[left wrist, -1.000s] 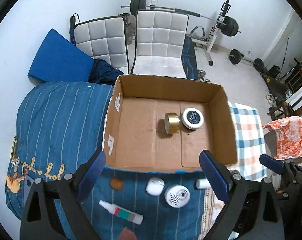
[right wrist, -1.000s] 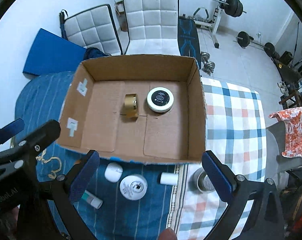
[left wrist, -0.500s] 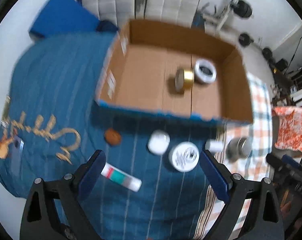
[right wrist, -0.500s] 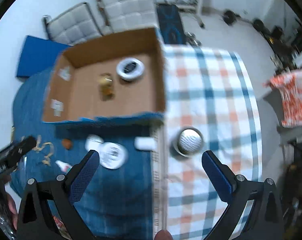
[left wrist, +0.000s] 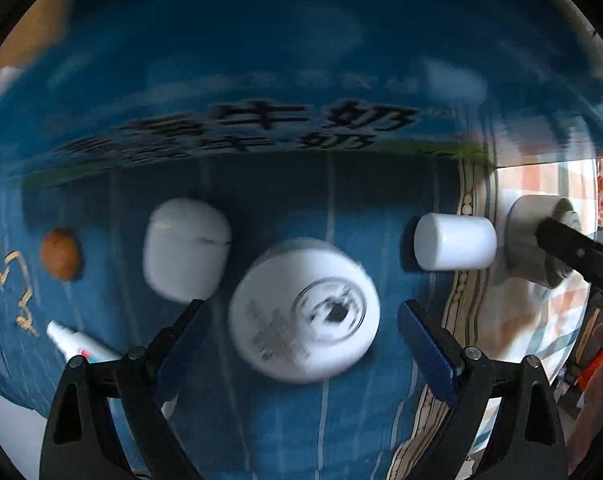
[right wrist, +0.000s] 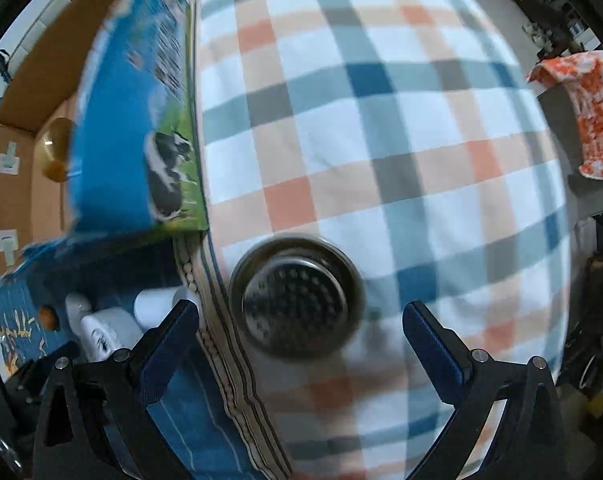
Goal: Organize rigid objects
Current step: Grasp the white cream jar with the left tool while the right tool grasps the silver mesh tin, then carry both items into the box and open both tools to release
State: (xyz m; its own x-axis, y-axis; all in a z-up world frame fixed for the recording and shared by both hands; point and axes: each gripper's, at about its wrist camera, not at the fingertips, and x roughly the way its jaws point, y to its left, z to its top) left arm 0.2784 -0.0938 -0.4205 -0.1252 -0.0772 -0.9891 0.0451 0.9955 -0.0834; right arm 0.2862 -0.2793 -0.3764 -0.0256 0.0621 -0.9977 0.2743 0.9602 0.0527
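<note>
Below your left tool [left wrist: 301, 320], now dropped close since a second ago, sits the white round jar [left wrist: 303, 310] between closing, not-yet-touching jaws. Your right tool [right wrist: 301, 320], unclenched, brackets the metal tin [right wrist: 295, 296] on the checked cloth [right wrist: 381, 120]. Neighbours crowd the jar: white case [left wrist: 185, 254], white cap [left wrist: 455, 242], brown nut [left wrist: 59, 254]. Destination box [right wrist: 29, 92] stands beyond.

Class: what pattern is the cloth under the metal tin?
Blue, orange, grey and white checks; right wrist view.
</note>
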